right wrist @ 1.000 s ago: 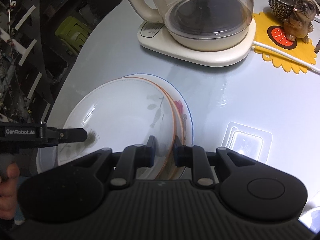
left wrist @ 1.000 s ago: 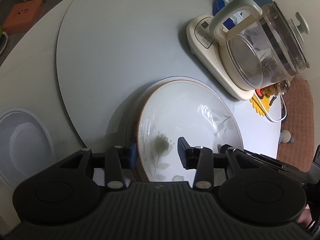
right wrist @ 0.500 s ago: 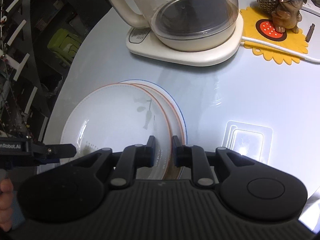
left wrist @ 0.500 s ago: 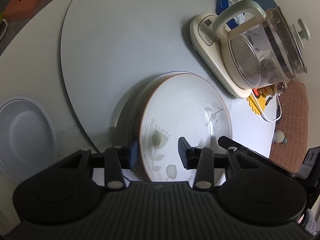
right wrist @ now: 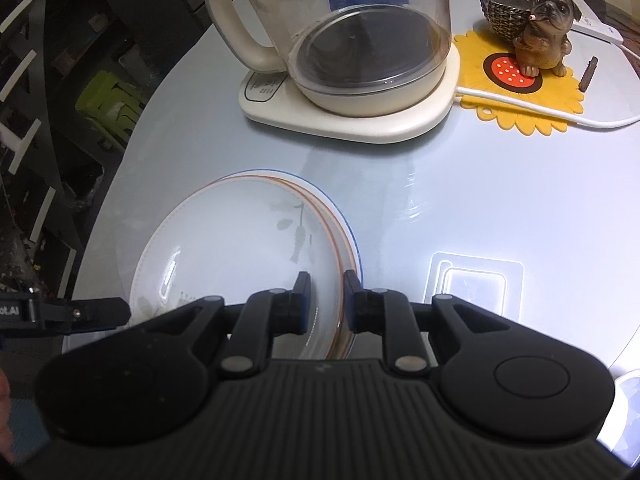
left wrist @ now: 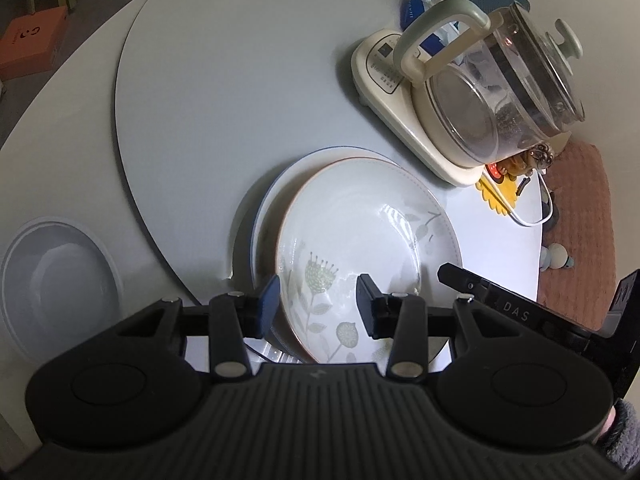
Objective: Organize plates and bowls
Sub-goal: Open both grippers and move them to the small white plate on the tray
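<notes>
A shallow white plate with an orange rim and pale flower prints (left wrist: 360, 240) sits on top of a blue-rimmed plate (left wrist: 272, 196) on a round pale grey turntable (left wrist: 224, 80).

The right gripper (right wrist: 324, 300) clamps the near right edge of the orange-rimmed plate: one finger lies inside the dish, the other outside, and the rim passes through the narrow gap between them.

The left gripper (left wrist: 316, 300) straddles the plate's opposite edge with its jaws partly apart. Whether its pads press on the rim cannot be told.

Beyond the plates, ahead of both grippers, stands a glass kettle (right wrist: 352, 32) on a cream base (right wrist: 352, 116). To its right lies a yellow flower-shaped mat (right wrist: 524, 96) carrying a small dog figurine (right wrist: 544, 28).

Left of the left gripper, off the turntable, rests a white bowl (left wrist: 56, 288).
</notes>
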`<state>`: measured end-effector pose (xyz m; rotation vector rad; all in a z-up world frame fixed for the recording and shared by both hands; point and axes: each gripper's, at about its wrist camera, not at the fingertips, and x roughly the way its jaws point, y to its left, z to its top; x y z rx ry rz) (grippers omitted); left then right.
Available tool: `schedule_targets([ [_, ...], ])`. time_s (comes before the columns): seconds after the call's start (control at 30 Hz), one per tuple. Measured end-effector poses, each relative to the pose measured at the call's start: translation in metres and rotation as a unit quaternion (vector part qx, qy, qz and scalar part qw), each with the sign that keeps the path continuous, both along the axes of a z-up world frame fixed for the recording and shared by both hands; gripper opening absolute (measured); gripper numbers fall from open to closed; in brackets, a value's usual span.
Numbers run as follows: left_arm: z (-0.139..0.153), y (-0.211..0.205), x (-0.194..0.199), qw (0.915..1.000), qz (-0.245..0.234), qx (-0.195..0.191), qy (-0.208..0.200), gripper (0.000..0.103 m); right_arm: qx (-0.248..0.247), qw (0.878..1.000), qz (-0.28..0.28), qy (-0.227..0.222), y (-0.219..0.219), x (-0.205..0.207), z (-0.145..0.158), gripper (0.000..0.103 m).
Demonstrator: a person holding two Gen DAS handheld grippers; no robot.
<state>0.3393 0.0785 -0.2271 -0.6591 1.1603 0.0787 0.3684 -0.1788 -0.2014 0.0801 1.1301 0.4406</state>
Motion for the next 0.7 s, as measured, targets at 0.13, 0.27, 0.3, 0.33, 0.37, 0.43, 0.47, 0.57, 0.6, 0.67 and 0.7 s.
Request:
schedule_targets([
  [0.13, 0.006, -0.004, -0.005, 0.9999, -0.006, 0.004, -0.009, 0.047, -0.014, 1.000, -0.010, -0.016, -0.001, -0.002, 0.003, 0.023],
  [0.27, 0.016, -0.008, -0.011, 0.9998, -0.006, 0.003, -0.018, 0.047, 0.000, 1.000, -0.018, -0.012, -0.007, -0.003, 0.006, 0.023],
  [0.3, 0.020, -0.011, -0.013, 0.9997, -0.008, 0.006, -0.023, 0.047, 0.002, 1.000, -0.017, -0.016, -0.007, -0.004, 0.009, 0.023],
  [0.33, 0.024, -0.013, -0.014, 0.9995, -0.010, 0.009, -0.027, 0.047, 0.002, 1.000, -0.017, -0.019, -0.008, -0.006, 0.012, 0.023],
  [0.37, 0.029, -0.015, -0.015, 0.9994, -0.013, 0.013, -0.031, 0.047, 0.004, 1.000, -0.017, -0.022, -0.009, -0.008, 0.016, 0.023],
  [0.43, 0.039, -0.020, -0.018, 0.9989, -0.017, 0.018, -0.040, 0.047, 0.012, 0.999, -0.016, -0.030, -0.012, -0.013, 0.026, 0.023],
  [0.47, 0.044, -0.022, -0.020, 0.9987, -0.019, 0.020, -0.044, 0.047, 0.015, 0.999, -0.015, -0.034, -0.014, -0.016, 0.030, 0.023],
  [0.57, 0.061, -0.029, -0.025, 0.9977, -0.022, 0.019, -0.061, 0.047, 0.029, 0.998, -0.012, -0.048, -0.019, -0.026, 0.048, 0.023],
  [0.6, 0.068, -0.031, -0.028, 0.9973, -0.022, 0.020, -0.067, 0.047, 0.034, 0.998, -0.011, -0.053, -0.021, -0.030, 0.055, 0.023],
  [0.67, 0.080, -0.037, -0.033, 0.9963, -0.024, 0.023, -0.079, 0.047, 0.043, 0.997, -0.009, -0.063, -0.025, -0.038, 0.067, 0.023],
  [0.7, 0.086, -0.040, -0.037, 0.9958, -0.024, 0.026, -0.084, 0.047, 0.048, 0.997, -0.009, -0.067, -0.028, -0.043, 0.073, 0.023],
])
